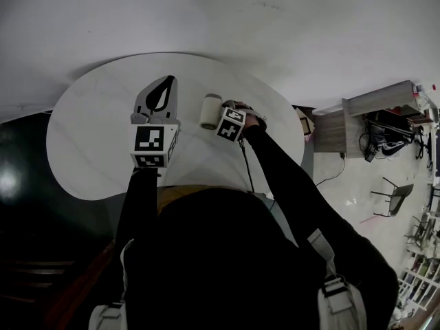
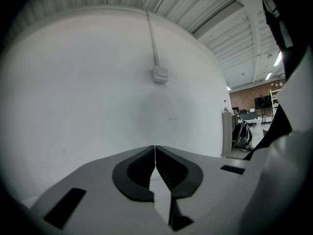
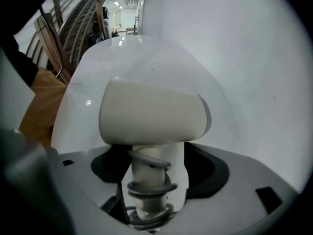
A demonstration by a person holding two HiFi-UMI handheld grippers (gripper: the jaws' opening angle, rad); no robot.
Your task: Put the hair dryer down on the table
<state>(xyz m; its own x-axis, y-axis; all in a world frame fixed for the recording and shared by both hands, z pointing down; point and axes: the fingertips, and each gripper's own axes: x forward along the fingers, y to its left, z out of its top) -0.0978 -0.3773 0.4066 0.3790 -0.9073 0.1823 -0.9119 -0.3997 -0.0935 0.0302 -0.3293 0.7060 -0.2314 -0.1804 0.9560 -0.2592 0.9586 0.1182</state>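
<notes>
- A person leans over 1 round white table with 2 hand-held grippers, each carrying 1 marker cube, as the head view shows.
- 1 cream hair dryer lies on the table top near its middle, just beside the right gripper, which points steeply down at it.
- Only the right gripper view shows the detail. The right gripper has its jaws standing apart round the dryer's handle, with a gap on 1 side and no clamp.
- That same view shows grey cord loops wound round the handle, below the hair dryer's broad barrel, with the table stretching beyond.
- The head view places the left gripper above the table, left of the dryer and apart from it.
- Only the left gripper view confirms its state. The left gripper has its 2 jaws pressed together with nothing between them.
- That view faces a bare white wall carrying 1 small wall box with a conduit running up from it, which neither other view shows.
</notes>
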